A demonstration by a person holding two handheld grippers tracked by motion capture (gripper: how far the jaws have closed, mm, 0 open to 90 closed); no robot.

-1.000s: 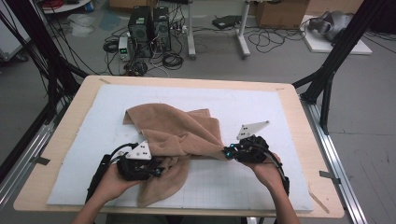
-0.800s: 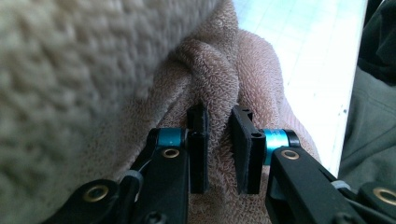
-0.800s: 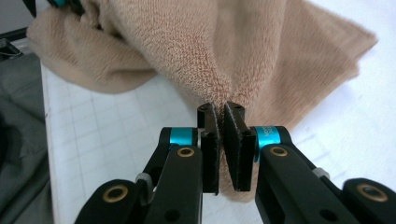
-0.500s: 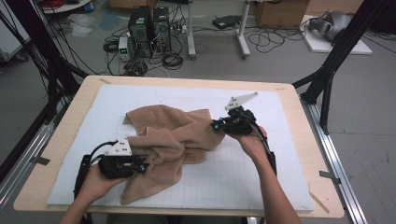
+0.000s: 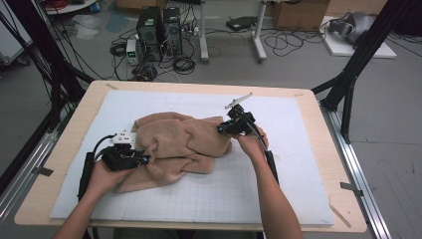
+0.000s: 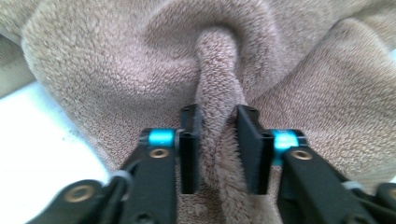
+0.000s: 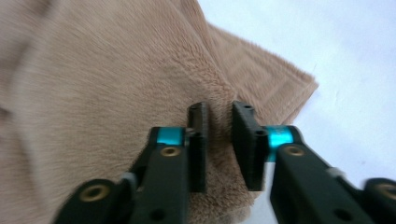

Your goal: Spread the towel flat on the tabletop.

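While the tan terry towel (image 5: 181, 149) is lying crumpled near the middle of the white gridded mat (image 5: 298, 149) on the wooden surface (image 5: 318, 104), the person is working on it from both ends. The left gripper (image 6: 218, 149) is sitting at the towel's left edge, and the left gripper view shows a twisted roll of pile standing between its jaws; the jaws have just been opening, yet the pile is still bulging against both pads, so the roll appears to be lightly gripped rather than freed. The right gripper (image 7: 219, 147) is poised at the towel's upper right edge, beside a hemmed corner (image 7: 285, 88). Its jaws have also just been opening, and a narrow gap is showing between them with cloth beneath; whether the pads are still pinching any fabric cannot be told.

The step in hand appears to be re-gripping in order to spread the towel flat. To do this well, each gripper should be taking a single layer at a hemmed edge, not a bunched roll. The left twist should be released fully before a new hold is taken. Both hands should then be drawing apart evenly, keeping the cloth low over the mat so that folds are not dragging.
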